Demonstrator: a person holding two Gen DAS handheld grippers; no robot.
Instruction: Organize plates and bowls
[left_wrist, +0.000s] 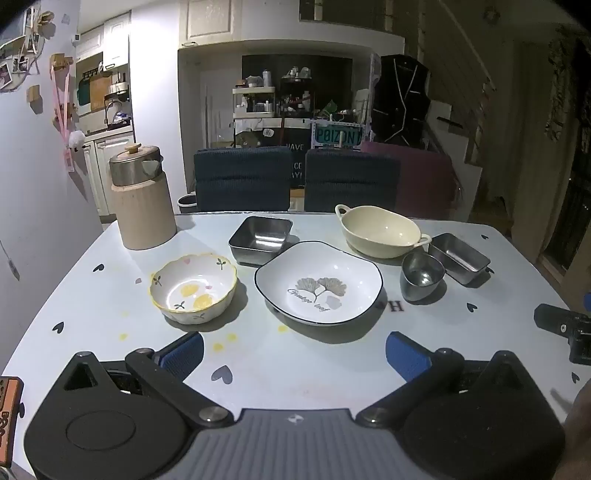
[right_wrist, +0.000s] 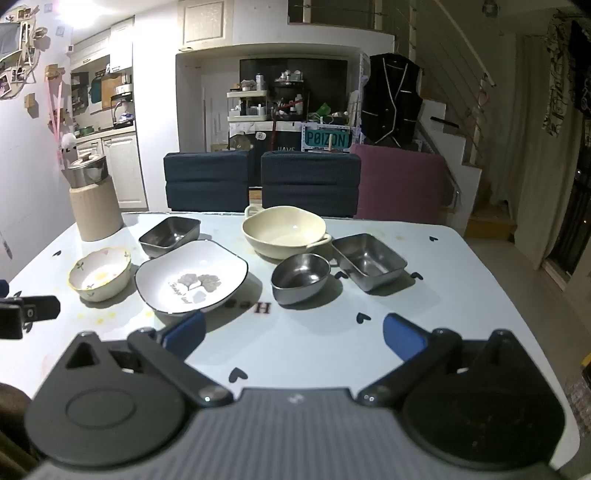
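Hovering over the near edge of the white heart-patterned table (left_wrist: 110, 251), the left gripper (left_wrist: 293, 354) has its blue-padded jaws spread wide with nothing between them; the right gripper (right_wrist: 293, 336) is likewise wide and empty, tilted down toward the dishes; a floral scalloped bowl (left_wrist: 193, 288) sits at the left, with a white black-rimmed ginkgo plate (left_wrist: 318, 282) just beside it to the right; behind them, a square steel dish (left_wrist: 260, 239) stands touching or nearly touching the plate's far rim; a cream two-handled bowl (left_wrist: 382, 230) sits farther right at the back; in front of it a small round steel bowl (right_wrist: 300, 277) and a rectangular steel tray (right_wrist: 369, 261) stand close together; a wooden canister with a steel lid (left_wrist: 142, 199) occupies the far left corner; dark blue chairs (right_wrist: 258, 181) line the far side.
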